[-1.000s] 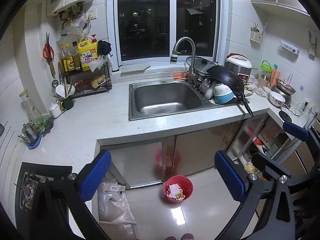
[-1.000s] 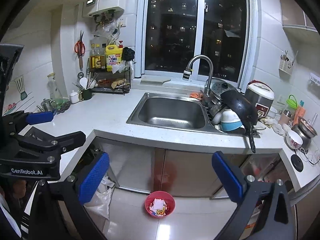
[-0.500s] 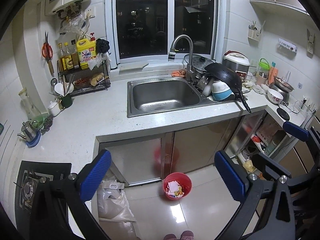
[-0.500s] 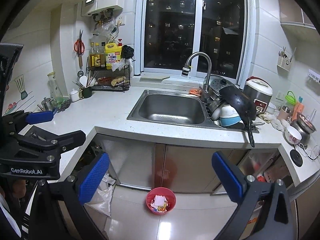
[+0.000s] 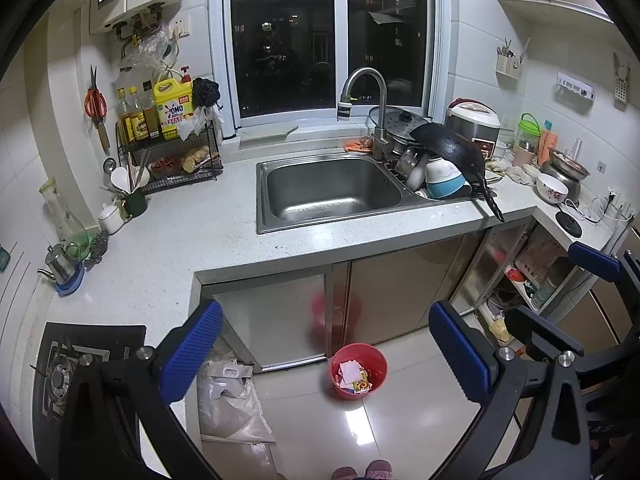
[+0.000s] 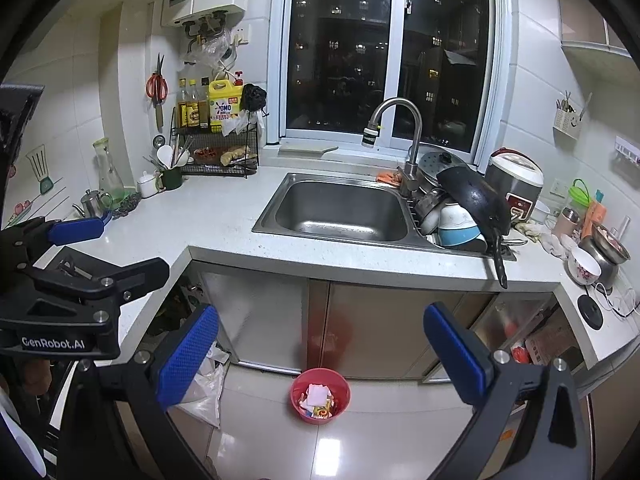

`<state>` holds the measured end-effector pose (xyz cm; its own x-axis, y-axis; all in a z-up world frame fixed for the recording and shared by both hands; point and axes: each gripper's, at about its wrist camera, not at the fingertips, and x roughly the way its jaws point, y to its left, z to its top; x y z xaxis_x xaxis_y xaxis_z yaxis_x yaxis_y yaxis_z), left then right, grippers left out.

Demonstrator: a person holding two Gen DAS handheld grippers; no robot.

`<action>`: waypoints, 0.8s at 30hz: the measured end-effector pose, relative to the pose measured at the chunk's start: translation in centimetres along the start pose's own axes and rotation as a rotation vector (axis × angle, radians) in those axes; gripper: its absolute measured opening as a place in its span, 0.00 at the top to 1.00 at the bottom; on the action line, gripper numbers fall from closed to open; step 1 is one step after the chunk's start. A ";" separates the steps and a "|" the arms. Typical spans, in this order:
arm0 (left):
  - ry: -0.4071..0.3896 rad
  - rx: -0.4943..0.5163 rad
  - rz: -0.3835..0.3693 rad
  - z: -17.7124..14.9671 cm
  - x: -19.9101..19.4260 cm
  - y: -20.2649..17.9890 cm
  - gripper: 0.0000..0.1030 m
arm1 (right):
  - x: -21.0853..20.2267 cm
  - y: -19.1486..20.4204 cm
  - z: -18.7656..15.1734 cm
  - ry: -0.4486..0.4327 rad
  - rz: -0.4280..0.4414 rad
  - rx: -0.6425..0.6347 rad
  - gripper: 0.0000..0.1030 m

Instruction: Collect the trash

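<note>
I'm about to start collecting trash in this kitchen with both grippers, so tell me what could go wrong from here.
1. The black pan's handle juts past the counter edge; an arm swinging by could knock the stacked dishes down.
2. The red bin sits low on a glossy floor, so a drop from this height may miss, or a nudge could slide it.
3. Both the left gripper and right gripper are open and empty, held close together; they could collide when reaching.

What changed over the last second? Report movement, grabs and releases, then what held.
Both views shift slightly, showing a bit more floor, as if both grippers backed off. Nothing grabbed or released. Left gripper and right gripper keep jaws open and empty; red bin stays below the sink.
</note>
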<state>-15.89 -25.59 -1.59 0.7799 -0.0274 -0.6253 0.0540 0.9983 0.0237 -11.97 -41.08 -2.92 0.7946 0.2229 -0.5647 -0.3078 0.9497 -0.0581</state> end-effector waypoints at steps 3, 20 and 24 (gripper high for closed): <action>0.001 -0.002 0.002 0.0 0.0 -0.1 0.01 | -0.1 -0.3 0.0 0.002 0.002 0.001 0.01; 0.019 0.001 -0.005 -0.3 0.3 0.2 0.01 | 0.2 -0.7 0.2 0.030 0.015 0.006 0.01; 0.016 0.002 -0.003 -0.3 0.2 0.3 0.01 | 0.3 -0.8 0.4 0.029 0.018 0.004 0.01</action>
<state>-15.96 -25.26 -1.96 0.7693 -0.0296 -0.6381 0.0578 0.9981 0.0233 -11.30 -41.69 -2.74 0.7737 0.2336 -0.5890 -0.3199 0.9464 -0.0449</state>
